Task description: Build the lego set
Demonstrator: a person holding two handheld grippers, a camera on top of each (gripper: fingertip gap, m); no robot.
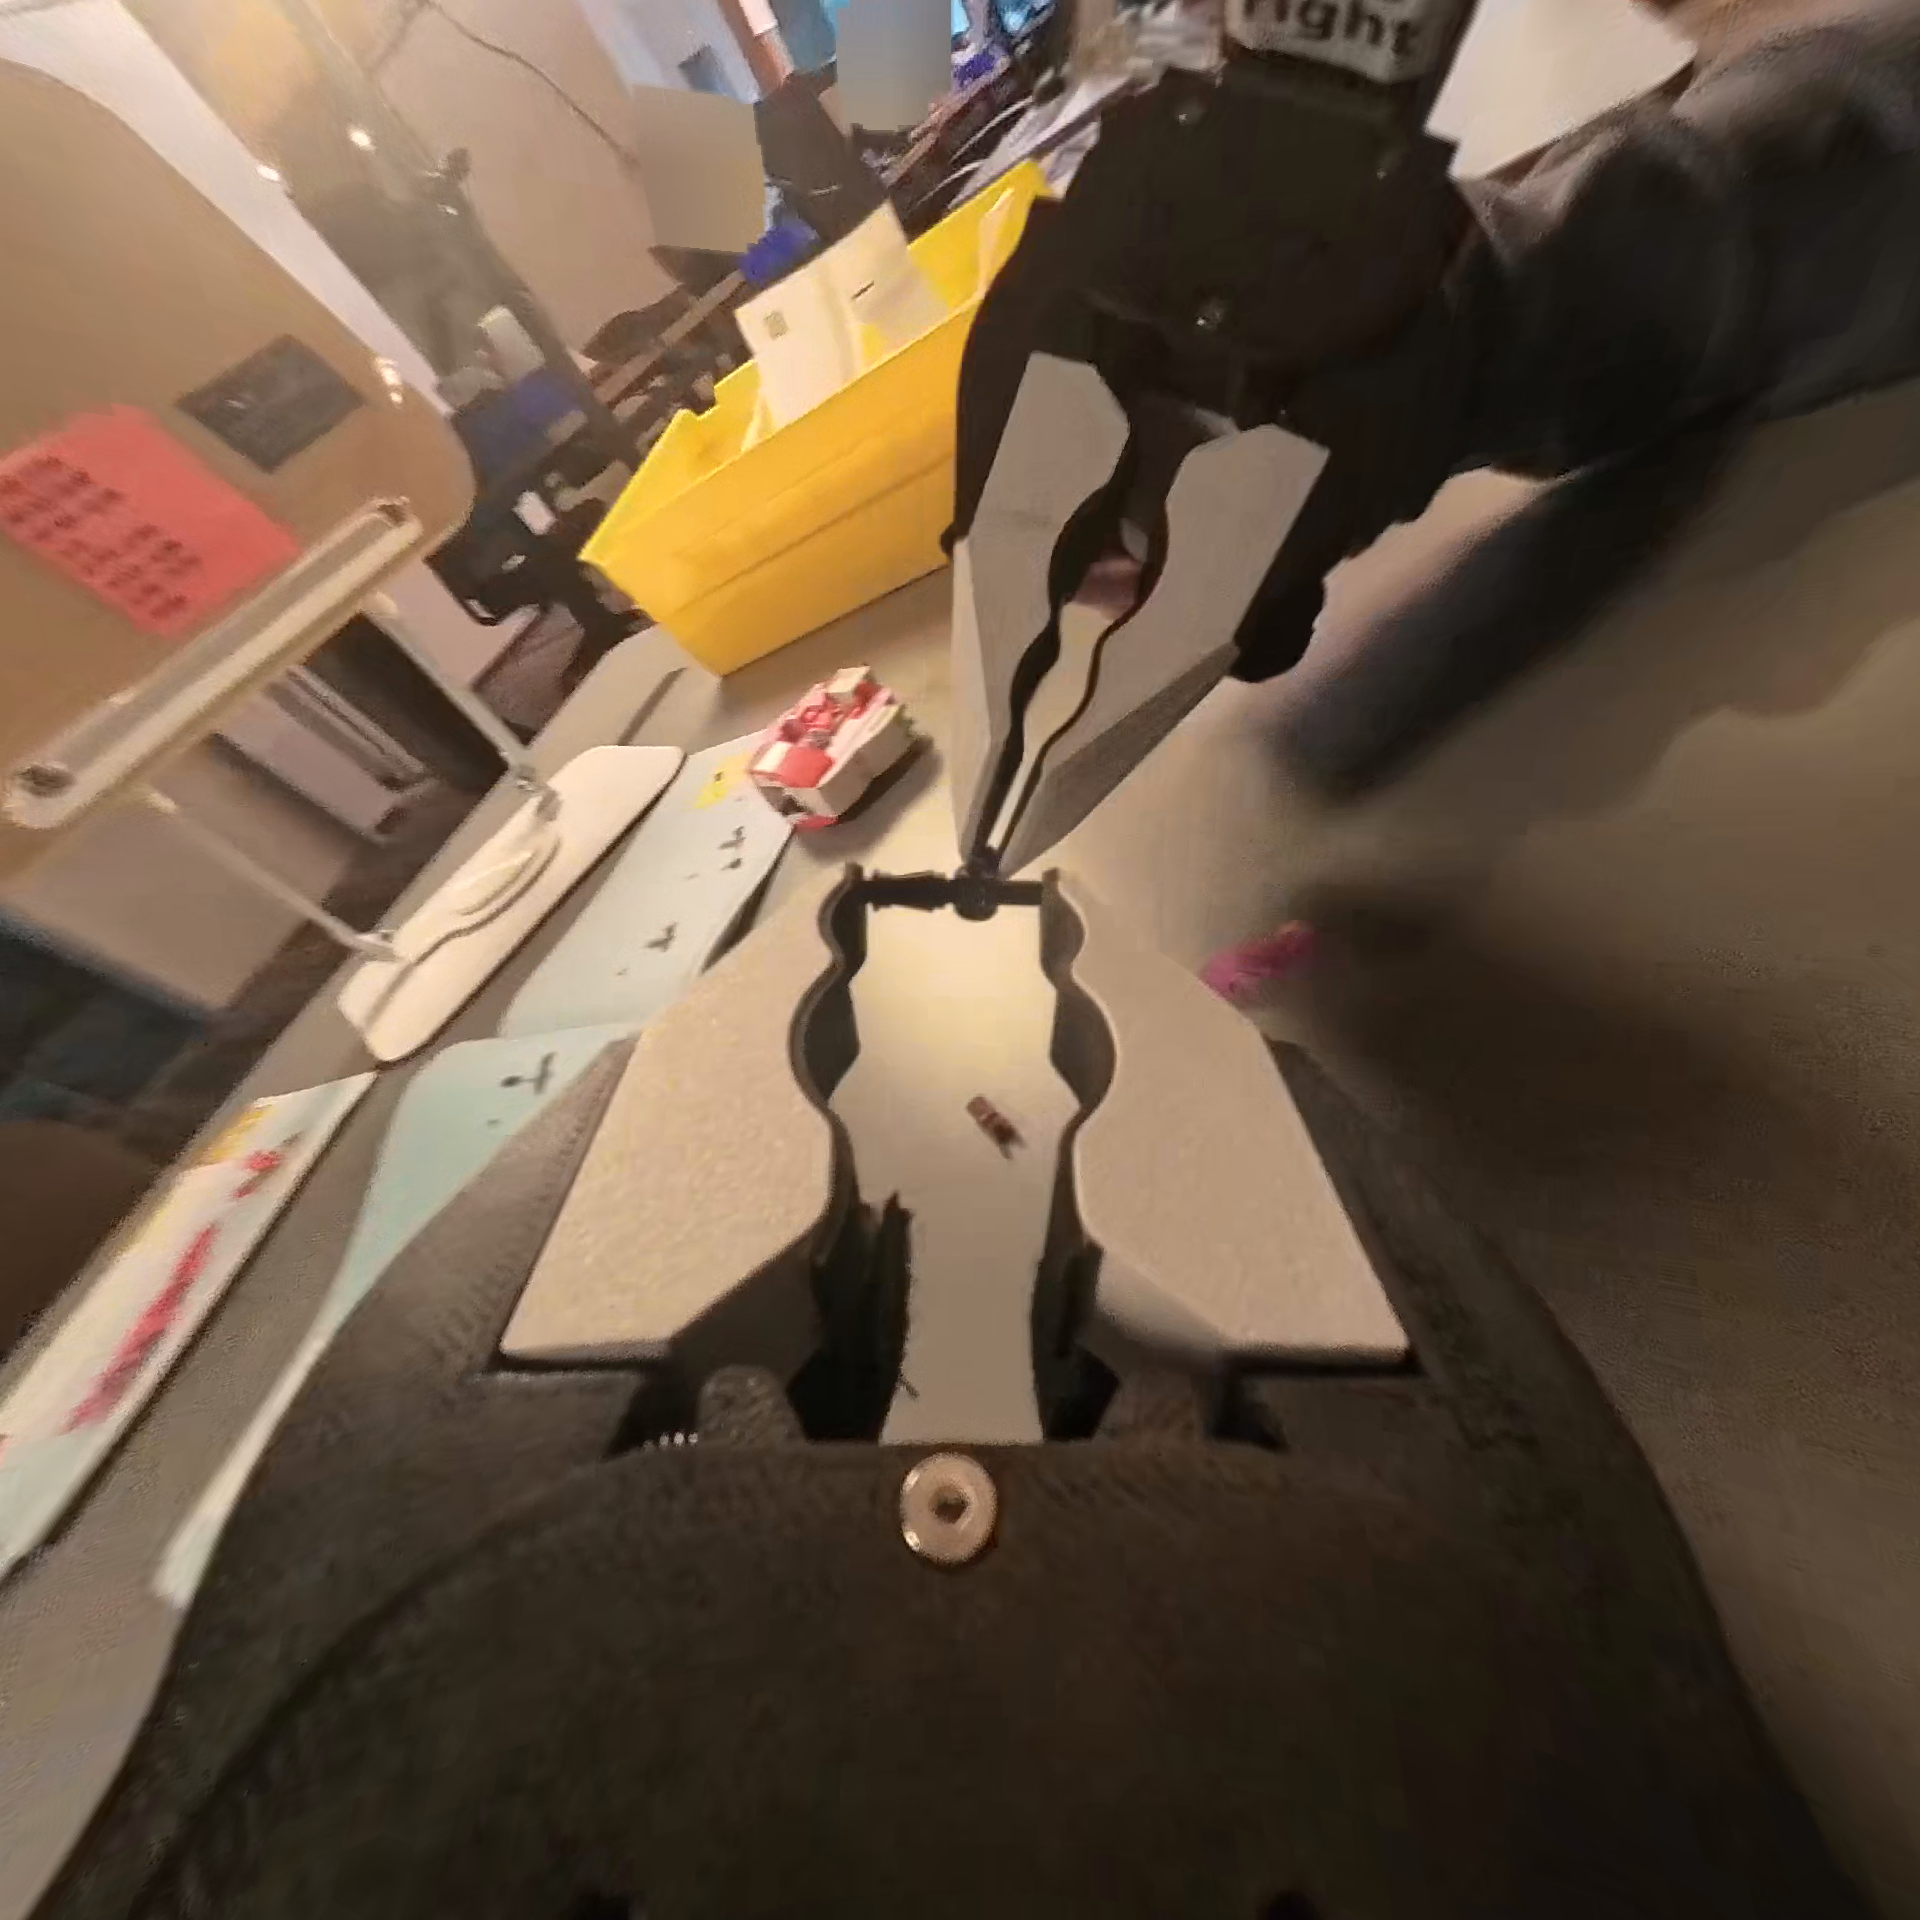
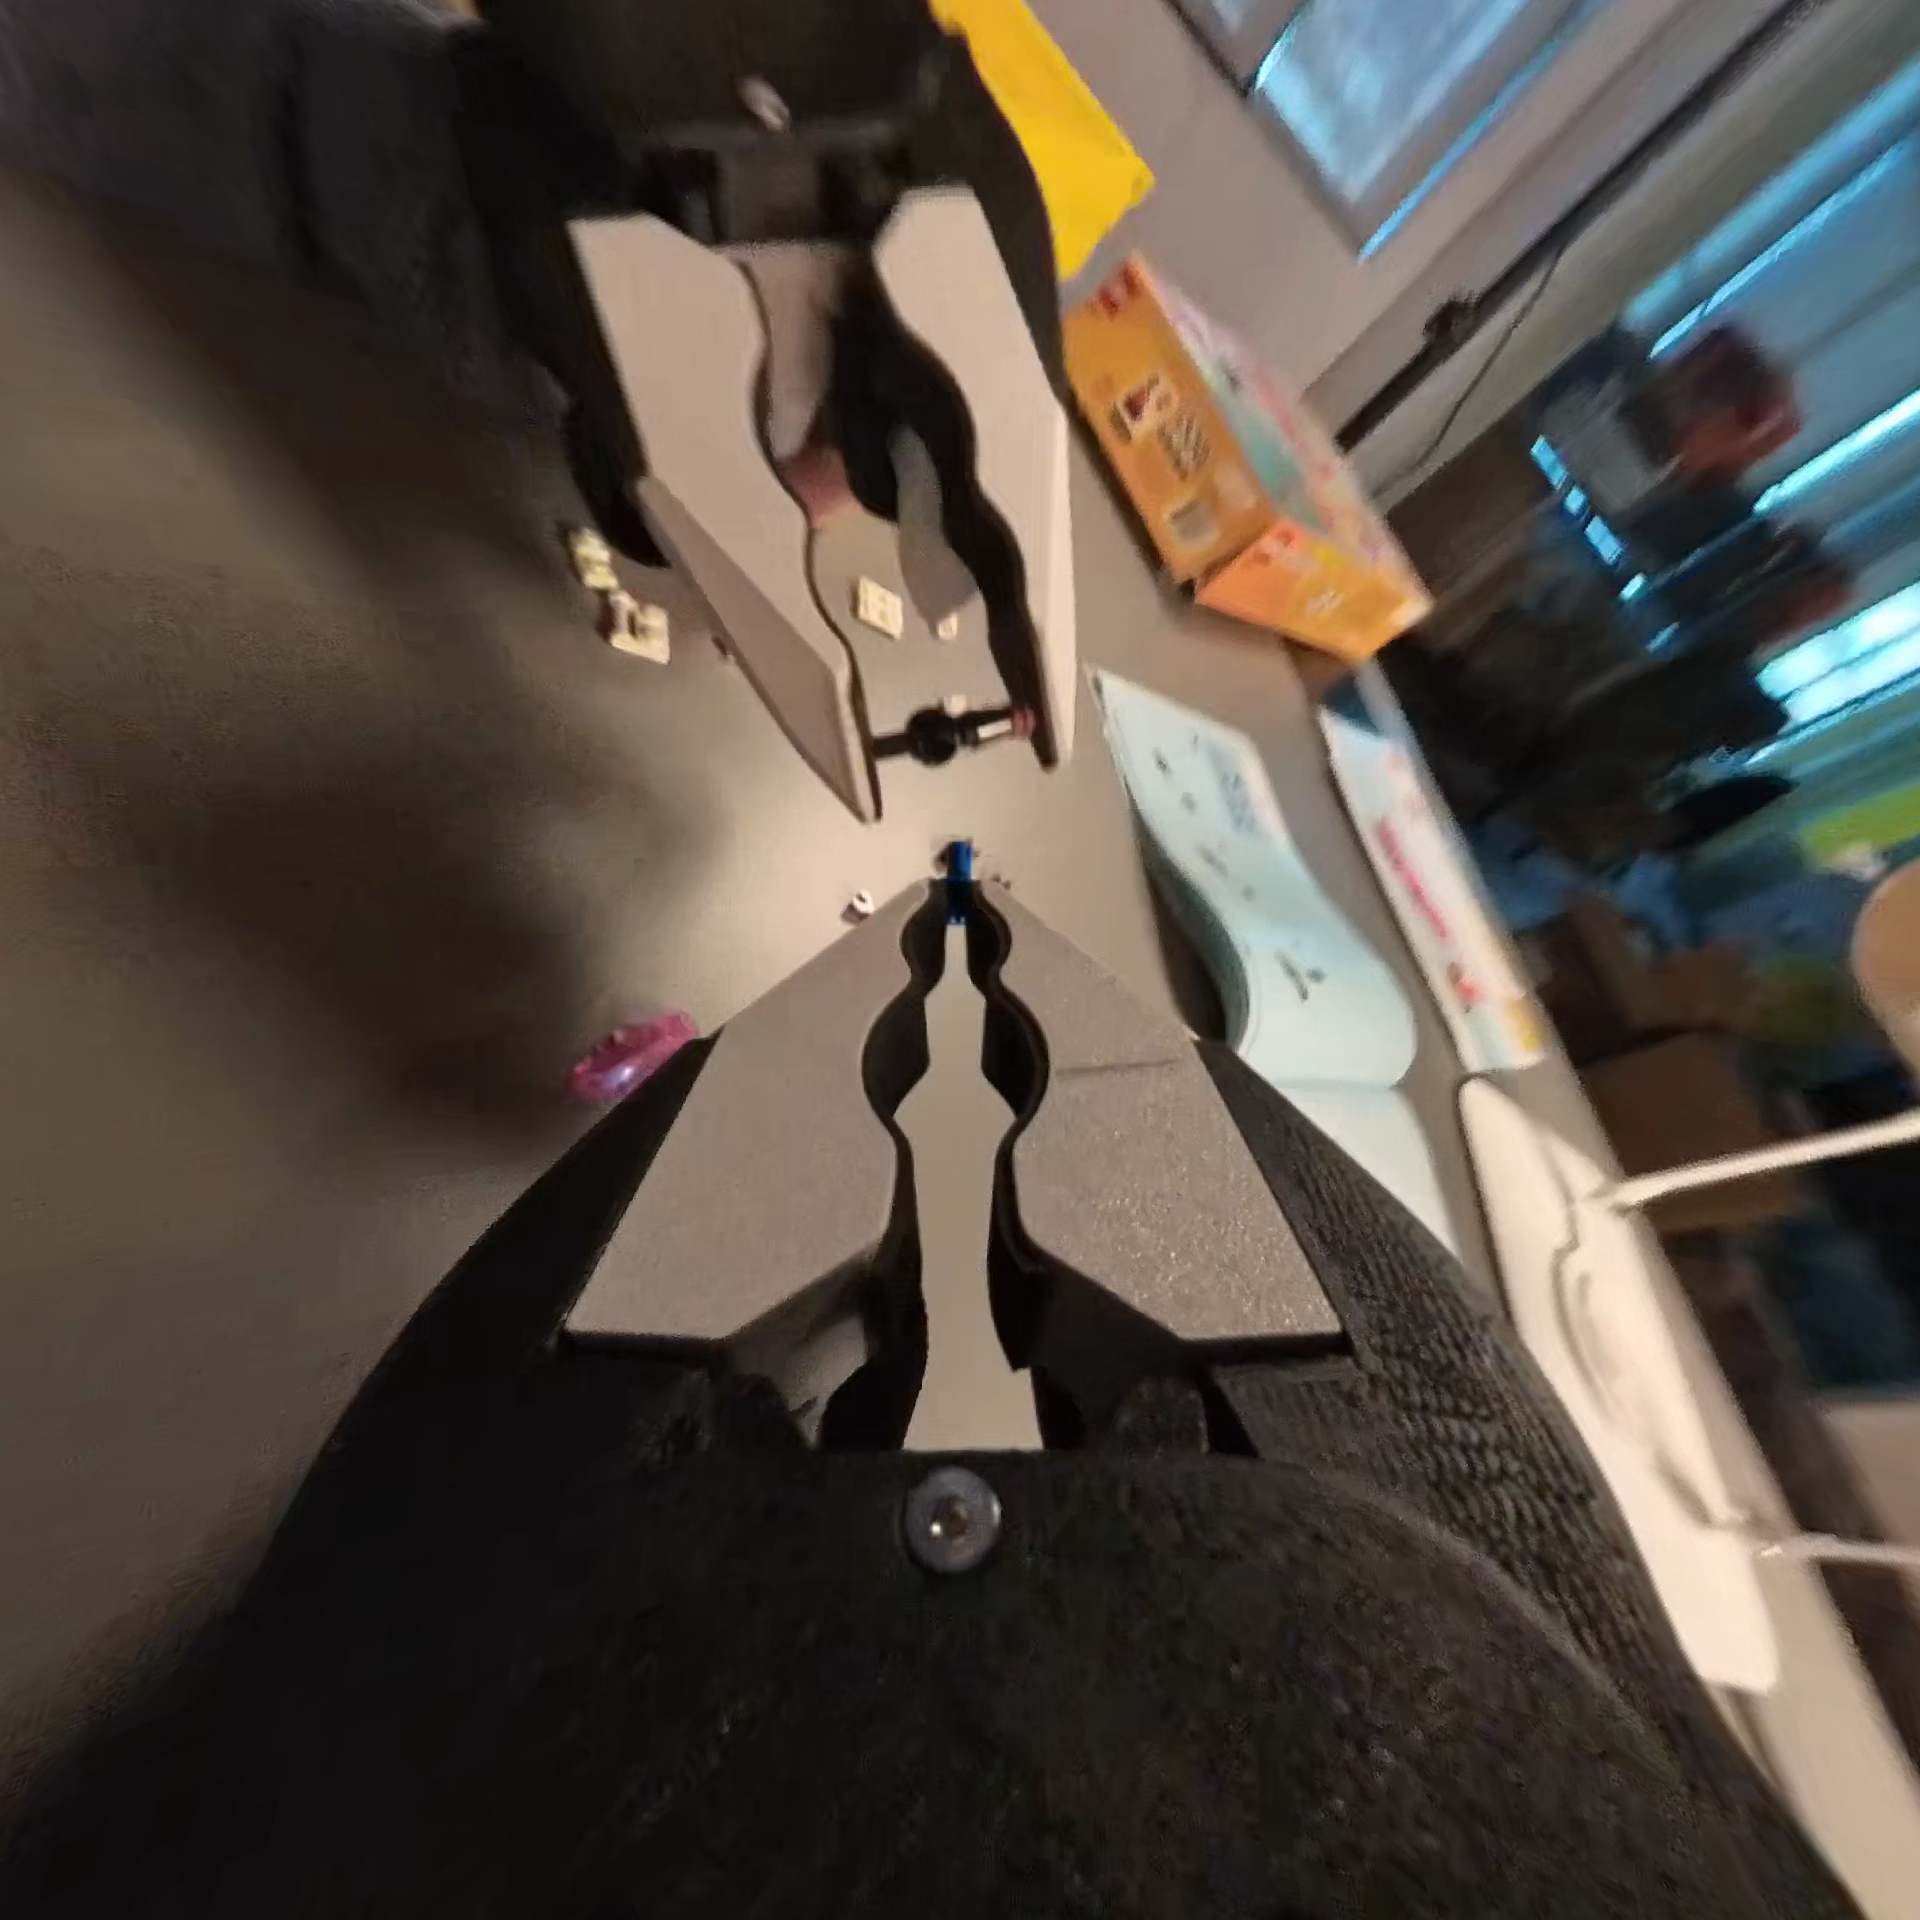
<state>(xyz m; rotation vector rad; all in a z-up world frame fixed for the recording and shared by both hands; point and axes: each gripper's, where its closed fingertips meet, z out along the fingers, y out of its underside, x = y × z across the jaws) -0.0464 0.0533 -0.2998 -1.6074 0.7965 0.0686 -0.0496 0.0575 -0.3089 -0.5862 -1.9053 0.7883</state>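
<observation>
Right wrist view: one right gripper [image 2: 957, 902], fingertips pinching one small blue pin [image 2: 958, 871]. Beyond it, one left gripper [image 2: 951, 743] clamps one black axle piece [image 2: 930, 743] endwise between its pads. Possibly four loose pale bits on the table [image 2: 312, 623]; blur.

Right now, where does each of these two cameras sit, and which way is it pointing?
Left wrist view: sits on the left claw, looks forward along its grey fingers clamping a thin black rod; the right claw comes from ahead.
Right wrist view: sits on the right claw, whose tips pinch a small blue peg, facing the left claw.
Shared: both claws, rod, grey table.
</observation>
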